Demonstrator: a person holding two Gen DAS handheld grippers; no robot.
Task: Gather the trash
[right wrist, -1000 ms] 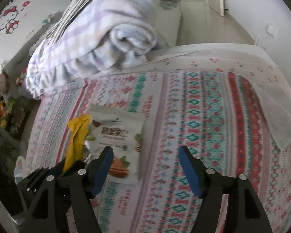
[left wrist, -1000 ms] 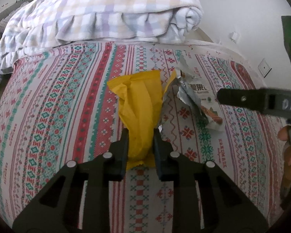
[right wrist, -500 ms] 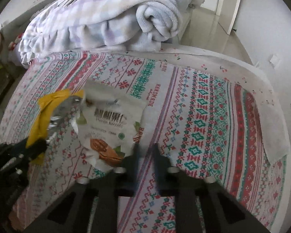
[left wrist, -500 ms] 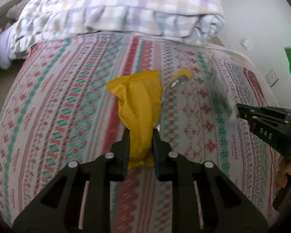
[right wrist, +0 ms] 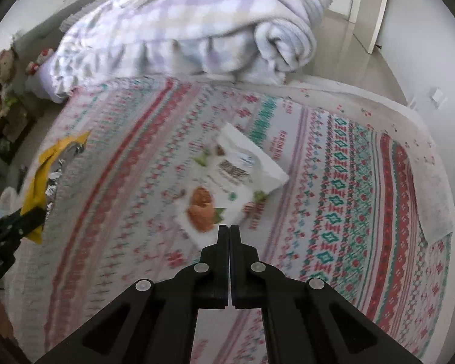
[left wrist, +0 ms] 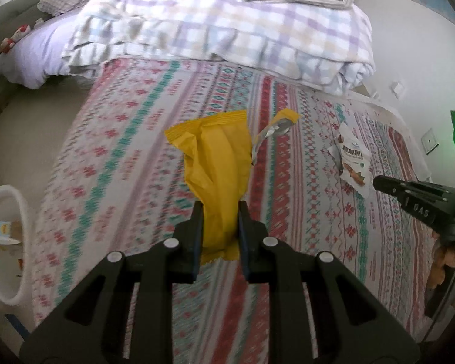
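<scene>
My left gripper point(left wrist: 218, 212) is shut on a crumpled yellow snack wrapper point(left wrist: 218, 163) with a silver lining and holds it up over the patterned bedspread point(left wrist: 121, 157). The wrapper also shows at the left of the right wrist view point(right wrist: 42, 182). My right gripper point(right wrist: 228, 232) is shut, its tips at the near edge of a white snack bag point(right wrist: 227, 188) printed with nuts; whether it pinches the bag I cannot tell. In the left wrist view that bag point(left wrist: 352, 160) sits by the right gripper's tip point(left wrist: 379, 183).
A folded plaid blanket point(left wrist: 227, 27) lies across the back of the bed. A white bin point(left wrist: 7, 242) with a carton in it stands on the floor at the left. A white wall point(left wrist: 415, 60) is at the right.
My right gripper has closed from wide open to shut at the white snack bag. My left gripper has risen and pulled back left with the yellow wrapper, bringing the white bin into view.
</scene>
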